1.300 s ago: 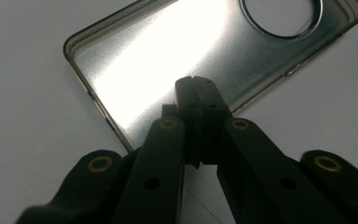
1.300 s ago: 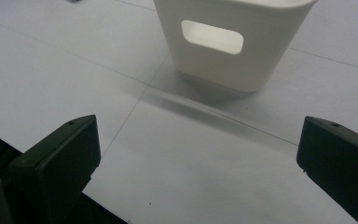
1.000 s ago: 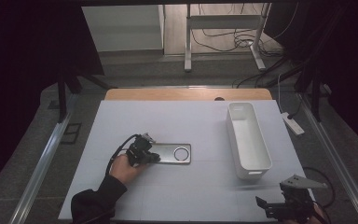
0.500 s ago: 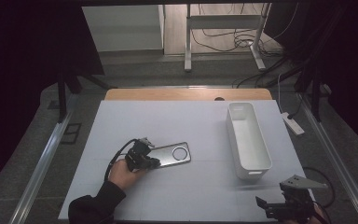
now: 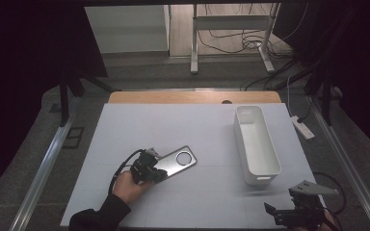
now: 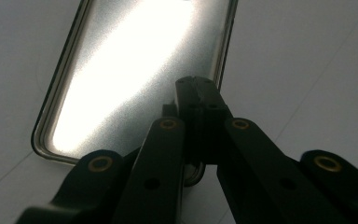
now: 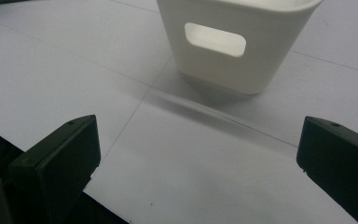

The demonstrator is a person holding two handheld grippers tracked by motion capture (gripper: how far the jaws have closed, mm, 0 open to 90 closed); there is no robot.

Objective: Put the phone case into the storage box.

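The metal plate (image 5: 172,163) lies on the white table (image 5: 197,130), left of centre and skewed, its round hole at the end farther from the person. In the left gripper view it (image 6: 135,70) is a flat, shiny sheet with a raised rim, catching a broad glare. The left gripper (image 5: 150,172) has its jaws closed together over the plate's near end; from the left gripper view (image 6: 196,100) they seem to pinch the rim at that end, though the jaws hide the contact itself, so how firm the hold is remains unsure. The left hand (image 5: 127,186) is behind the gripper, low to the table.

The white bin (image 5: 256,144) stands well apart on the right, long side running away from the person, and looks empty from above. The right gripper (image 5: 296,211) sits at the near right corner with jaws spread wide and nothing between them; in the right gripper view (image 7: 198,154) it faces the bin's near end wall (image 7: 233,42) with its handle slot.

As a judgement, the work is at an early stage: the plate is gripped but rests on the table, far from the bin. If the bin is the goal, lifting, carrying across and placing are all left, and the right gripper has no part yet.
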